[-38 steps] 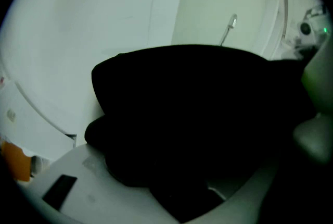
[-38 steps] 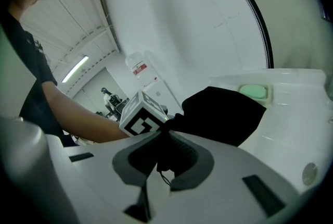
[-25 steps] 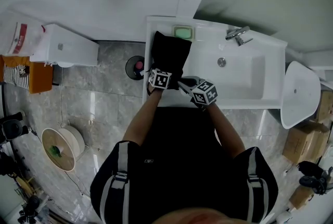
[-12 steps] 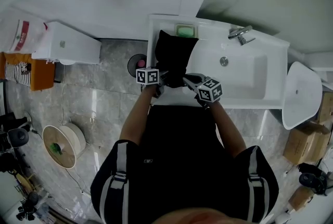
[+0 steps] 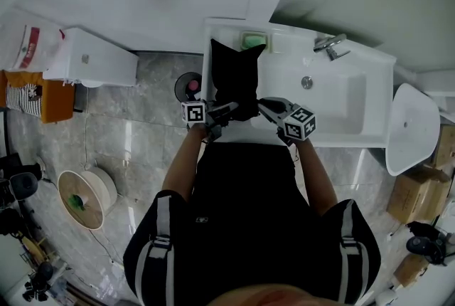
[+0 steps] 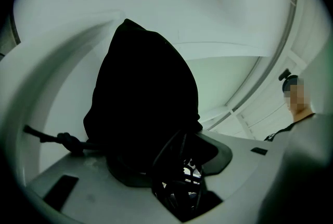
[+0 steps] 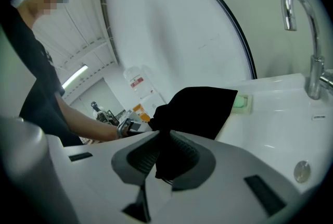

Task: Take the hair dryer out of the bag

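A black drawstring bag (image 5: pixel 234 77) stands on the left end of the white sink counter (image 5: pixel 355 135). My left gripper (image 5: pixel 225 111) points right into the bag's lower left edge. In the left gripper view the bag (image 6: pixel 145 103) fills the middle, its knotted drawstring (image 6: pixel 65 139) trails left, and a black looped or grilled part (image 6: pixel 179 184), apparently the hair dryer, sits clamped between the jaws. My right gripper (image 5: pixel 266 106) pinches the bag's lower right edge. Its jaws are opening, with black fabric (image 7: pixel 169 152) still between the pads.
A green soap dish (image 5: pixel 254 40) lies behind the bag; the tap (image 5: pixel 328 45) and drain (image 5: pixel 306 82) are to the right. On the floor are a white cabinet (image 5: pixel 89 59), a round bin (image 5: pixel 187 86) and a spool (image 5: pixel 84 201).
The bag has been raised from lying flat to standing. My left gripper came off its top, swung left and rolled to point right. My right gripper drifted slightly right.
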{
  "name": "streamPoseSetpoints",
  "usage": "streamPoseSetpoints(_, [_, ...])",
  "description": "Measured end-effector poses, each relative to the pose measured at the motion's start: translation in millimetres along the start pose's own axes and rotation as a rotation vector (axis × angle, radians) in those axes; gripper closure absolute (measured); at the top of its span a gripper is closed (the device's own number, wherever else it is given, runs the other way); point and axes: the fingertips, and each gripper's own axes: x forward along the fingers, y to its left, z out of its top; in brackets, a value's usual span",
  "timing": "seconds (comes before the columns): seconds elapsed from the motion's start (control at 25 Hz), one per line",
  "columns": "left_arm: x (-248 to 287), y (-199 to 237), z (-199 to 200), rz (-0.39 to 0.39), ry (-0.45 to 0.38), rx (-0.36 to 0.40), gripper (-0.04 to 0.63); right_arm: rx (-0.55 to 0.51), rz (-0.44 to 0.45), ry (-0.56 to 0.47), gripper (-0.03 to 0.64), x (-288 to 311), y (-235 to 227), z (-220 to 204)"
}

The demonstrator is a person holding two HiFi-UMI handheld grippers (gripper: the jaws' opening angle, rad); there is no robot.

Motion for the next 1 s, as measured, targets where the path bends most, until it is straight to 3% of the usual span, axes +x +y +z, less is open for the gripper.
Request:
streamPoseSetpoints(0.08, [-4, -12, -3, -0.057, 0.005, 0.008, 0.400, 0.011, 0.067, -0.055, 0.495, -9, 5, 12])
streamPoseSetpoints(0.16, [-8, -27, -3, -0.114, 0.019, 0.046, 0.400, 0.016, 0.074, -0.099, 0.479, -18, -1, 25])
streamPoseSetpoints(0.32, [-17, -52, -5, -0.143, 0.067, 0.154, 0.400, 0.034, -0.032, -0.191, 0.450, -34, -32, 53])
streamPoseSetpoints(0.44, [-28, -69, -11, -0.177, 0.115, 0.193, 0.399, 0.007, -0.128, -0.185, 0.399, -35, -51, 63])
streamPoseSetpoints(0.52, [-36, -80, -14, -0.199, 0.153, 0.223, 0.399, -0.096, -0.206, -0.129, 0.364, -32, -60, 66])
streamPoseSetpoints(0.72, [-56, -103, -22, -0.216, 0.250, 0.307, 0.397, -0.563, -0.429, 0.034, 0.354, -22, -54, 84])
streamPoseSetpoints(1.0, [-65, -117, -36, -0.217, 0.271, 0.327, 0.397, -0.792, -0.512, 0.061, 0.354, -15, -39, 97])
